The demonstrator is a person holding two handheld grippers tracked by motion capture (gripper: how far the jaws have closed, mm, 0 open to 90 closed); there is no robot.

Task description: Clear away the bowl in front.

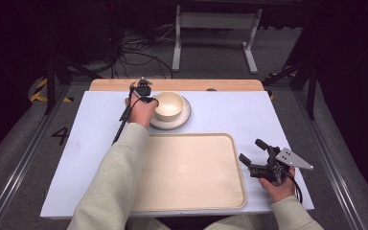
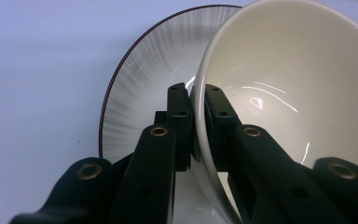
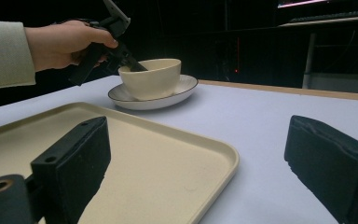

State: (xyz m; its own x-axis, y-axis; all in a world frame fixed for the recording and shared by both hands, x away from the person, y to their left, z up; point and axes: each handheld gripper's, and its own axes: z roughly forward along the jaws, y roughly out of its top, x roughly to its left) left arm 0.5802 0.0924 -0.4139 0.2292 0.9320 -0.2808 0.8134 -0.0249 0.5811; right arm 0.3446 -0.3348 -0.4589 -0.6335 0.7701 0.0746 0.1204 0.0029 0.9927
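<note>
Stood on grey carpeted floor (image 1: 287, 52), a white counter (image 1: 230, 115) with wooden far edge (image 1: 177, 85). Beyond that counter: white metal stand (image 1: 215, 28), tangled black cables (image 1: 134, 52), dark surroundings.

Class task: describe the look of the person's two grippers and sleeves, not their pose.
Both grippers are black. The right gripper carries a grey three-cornered plate and has thick block-shaped pads. The left gripper has brass-ringed holes and trails a black cable. Both sleeves are pale beige.
</note>
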